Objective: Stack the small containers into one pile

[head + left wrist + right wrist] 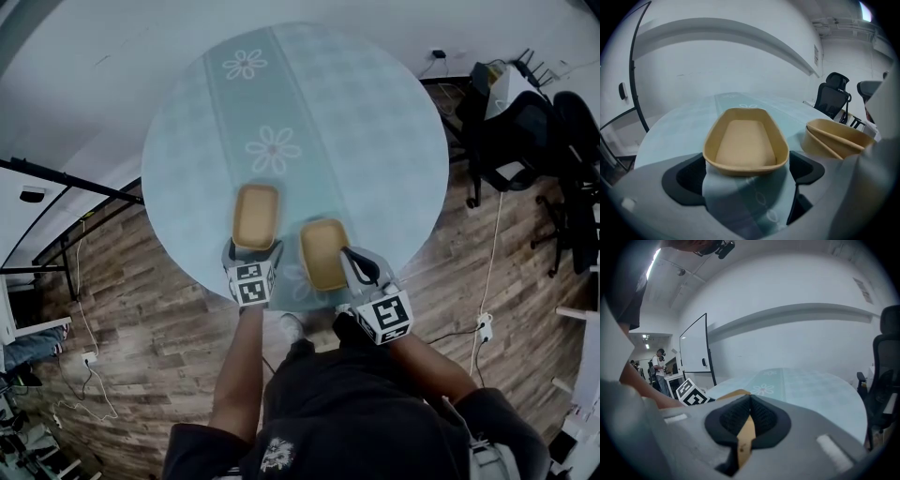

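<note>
Left gripper view: the left gripper (749, 174) has its fingers (689, 180) spread at both sides of one container (745, 143) on the bench (684, 126). The right gripper (749, 414) pinches only the thin rim of a second container (323, 253), so this one may slip or tilt during stacking.

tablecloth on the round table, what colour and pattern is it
Tablecloth: pale blue-green checks, a darker middle stripe with white flowers; clearest in the head view.

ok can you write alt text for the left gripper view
A shallow tan container sits on a pale blue-green round table, its near end between the open jaws of the left gripper. A second tan container is to its right, with a black office chair behind.
</note>
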`<state>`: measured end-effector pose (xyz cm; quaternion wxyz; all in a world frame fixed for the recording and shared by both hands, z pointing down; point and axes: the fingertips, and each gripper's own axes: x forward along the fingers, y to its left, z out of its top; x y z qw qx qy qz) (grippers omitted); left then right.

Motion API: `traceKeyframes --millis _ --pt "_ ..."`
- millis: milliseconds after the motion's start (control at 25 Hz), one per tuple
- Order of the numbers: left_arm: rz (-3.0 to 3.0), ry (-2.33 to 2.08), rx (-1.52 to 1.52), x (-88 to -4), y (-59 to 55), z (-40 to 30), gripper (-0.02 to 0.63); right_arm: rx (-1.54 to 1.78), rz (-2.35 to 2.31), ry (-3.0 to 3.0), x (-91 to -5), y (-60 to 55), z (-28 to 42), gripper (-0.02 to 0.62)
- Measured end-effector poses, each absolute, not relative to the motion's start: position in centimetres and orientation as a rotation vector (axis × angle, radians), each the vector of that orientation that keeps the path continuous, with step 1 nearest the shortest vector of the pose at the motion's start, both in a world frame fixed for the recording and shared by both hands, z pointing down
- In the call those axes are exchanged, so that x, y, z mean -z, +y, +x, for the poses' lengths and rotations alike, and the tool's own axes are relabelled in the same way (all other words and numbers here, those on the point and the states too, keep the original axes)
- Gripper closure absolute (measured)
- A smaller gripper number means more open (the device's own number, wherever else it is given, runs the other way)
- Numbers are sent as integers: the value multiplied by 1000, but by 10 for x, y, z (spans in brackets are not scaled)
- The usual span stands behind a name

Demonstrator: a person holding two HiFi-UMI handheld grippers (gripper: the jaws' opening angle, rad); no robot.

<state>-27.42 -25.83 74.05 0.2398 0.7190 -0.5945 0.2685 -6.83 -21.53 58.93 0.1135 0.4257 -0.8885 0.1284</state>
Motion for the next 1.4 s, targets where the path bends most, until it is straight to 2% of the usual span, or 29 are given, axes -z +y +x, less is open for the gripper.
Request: traceKeyframes --millis 280,440,1400 --pt "1966 -1646 -751 -741 -262 -279 59 -387 1245 -2604 -592 -217 -65 594" --pt "1986 -1662 -782 -739 -260 -277 103 -368 1210 -2608 -593 -212 -64 594" --pt "1952 -1848 -643 -699 -240 -270 138 -384 1192 -2641 -592 -195 -43 594"
